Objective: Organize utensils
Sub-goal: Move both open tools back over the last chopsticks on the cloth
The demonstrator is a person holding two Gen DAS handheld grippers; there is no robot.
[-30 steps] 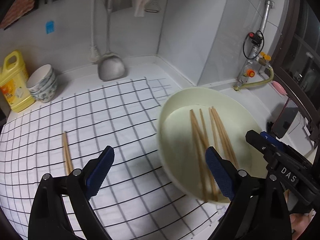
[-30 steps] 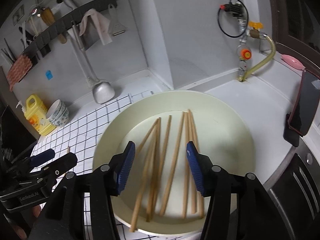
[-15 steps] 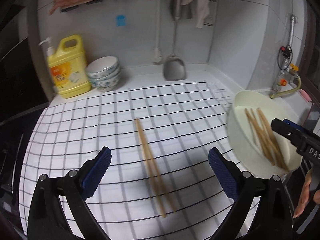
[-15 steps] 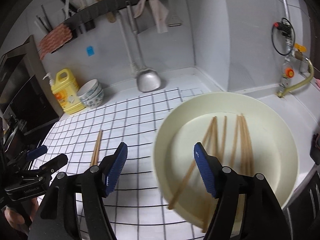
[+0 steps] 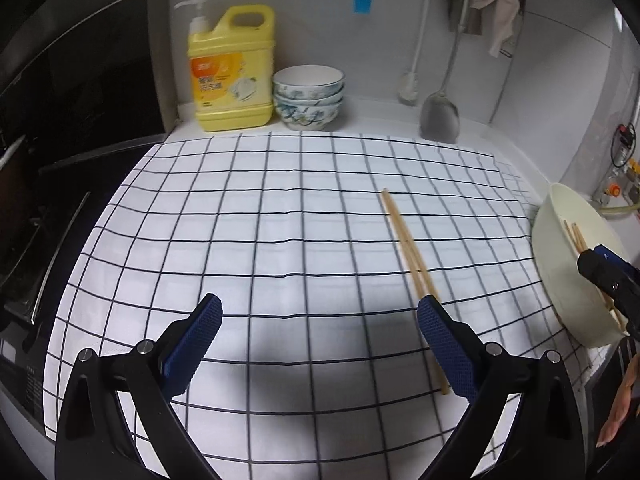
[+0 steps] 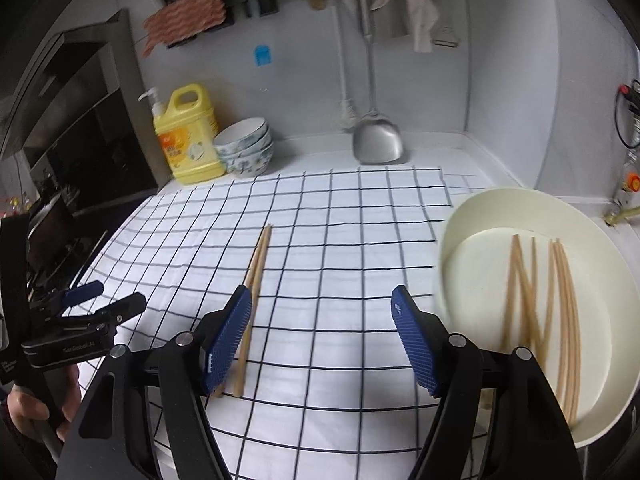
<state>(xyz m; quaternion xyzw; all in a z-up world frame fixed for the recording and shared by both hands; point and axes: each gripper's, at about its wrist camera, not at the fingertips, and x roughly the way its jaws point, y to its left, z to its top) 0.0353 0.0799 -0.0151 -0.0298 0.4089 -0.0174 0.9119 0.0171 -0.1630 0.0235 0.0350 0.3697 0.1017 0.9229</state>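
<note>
Left gripper [image 5: 318, 320] and right gripper [image 6: 320, 334], both spread and empty, the right's jaws having just widened; one pair of chopsticks [image 6: 252, 300] lay sorted on the checked cloth [image 6: 340, 240]; remaining chopsticks [image 6: 552, 312] awaited in the cream bowl [image 6: 480, 208].

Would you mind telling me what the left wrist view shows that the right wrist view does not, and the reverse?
Only the left wrist view shows its open left claw head-on. Only the right wrist view shows the red-striped cloth on the wall rack and the cream basin's full interior. Both share the pair of wooden chopsticks on the checked cloth, the yellow detergent jug and the stacked patterned bowls.
</note>
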